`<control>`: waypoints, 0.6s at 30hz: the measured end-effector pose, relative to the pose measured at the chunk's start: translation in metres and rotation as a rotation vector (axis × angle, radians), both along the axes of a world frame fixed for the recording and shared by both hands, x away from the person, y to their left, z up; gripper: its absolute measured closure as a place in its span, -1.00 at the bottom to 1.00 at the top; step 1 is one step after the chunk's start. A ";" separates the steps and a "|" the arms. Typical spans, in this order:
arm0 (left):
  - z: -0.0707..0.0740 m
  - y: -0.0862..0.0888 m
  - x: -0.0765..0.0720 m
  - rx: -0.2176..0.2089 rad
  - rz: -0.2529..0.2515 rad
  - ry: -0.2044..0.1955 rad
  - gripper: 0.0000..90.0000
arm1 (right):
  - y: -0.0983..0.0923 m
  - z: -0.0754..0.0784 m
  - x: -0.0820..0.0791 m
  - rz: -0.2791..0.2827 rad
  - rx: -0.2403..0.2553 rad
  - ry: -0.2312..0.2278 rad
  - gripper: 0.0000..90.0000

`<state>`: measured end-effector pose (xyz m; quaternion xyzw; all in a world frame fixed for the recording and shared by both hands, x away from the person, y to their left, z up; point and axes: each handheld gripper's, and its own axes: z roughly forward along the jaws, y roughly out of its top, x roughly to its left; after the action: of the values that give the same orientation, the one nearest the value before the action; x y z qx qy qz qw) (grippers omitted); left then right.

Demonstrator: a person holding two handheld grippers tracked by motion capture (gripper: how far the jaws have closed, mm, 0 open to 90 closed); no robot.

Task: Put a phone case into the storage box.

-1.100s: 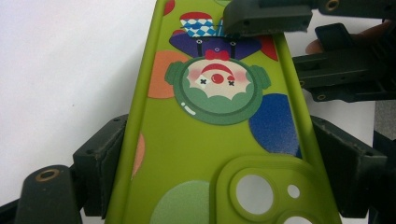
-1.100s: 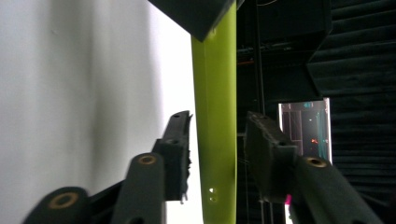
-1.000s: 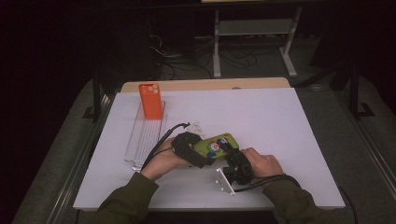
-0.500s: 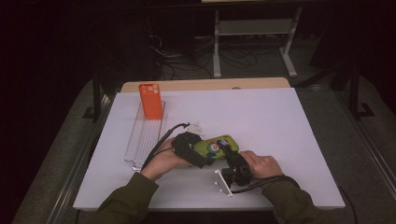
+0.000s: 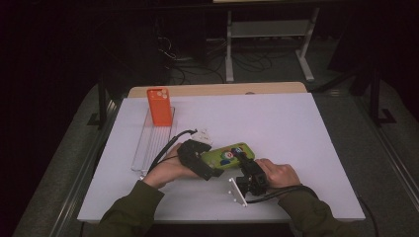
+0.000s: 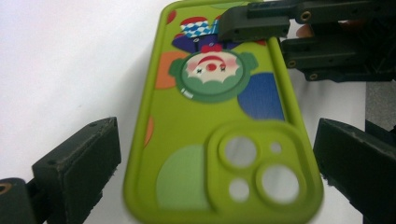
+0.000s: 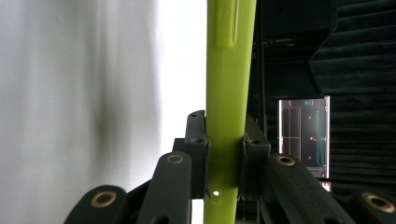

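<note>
Green phone case [image 5: 228,156] above the white desk [image 5: 296,128], at 6 o'clock. Right gripper [image 5: 245,165] pinches its thin edge; left gripper [image 5: 210,165] fingers, just opened wide, flank the camera end untouched. Light, rubbery, flexible: best gripped across its rim.

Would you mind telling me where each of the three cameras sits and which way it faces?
High view: above the person's side, looking forward and down on the white table; both forearms, left gripper and right gripper show.
Left gripper view: on the left gripper, looking along its open jaws, which have just been opening, at the green phone case between them.
Right gripper view: on the right gripper, jaws clamping the case's edge.
All three share the green phone case.
</note>
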<state>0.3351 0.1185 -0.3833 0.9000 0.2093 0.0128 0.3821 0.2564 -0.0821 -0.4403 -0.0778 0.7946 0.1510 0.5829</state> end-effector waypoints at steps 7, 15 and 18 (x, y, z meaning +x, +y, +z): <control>0.002 0.014 0.001 0.010 -0.003 0.000 -0.98 | -0.006 0.001 0.004 -0.015 -0.005 0.014 0.69; 0.001 0.023 0.002 0.015 0.022 0.008 -0.98 | -0.010 0.003 0.007 -0.057 0.087 0.070 0.69; 0.001 0.023 0.003 0.016 0.018 -0.004 -0.98 | -0.012 0.006 0.009 -0.068 0.118 0.104 0.69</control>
<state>0.3381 0.1415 -0.3824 0.9010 0.2166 0.0196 0.3753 0.2651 -0.0942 -0.4345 -0.0083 0.8156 0.1813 0.5494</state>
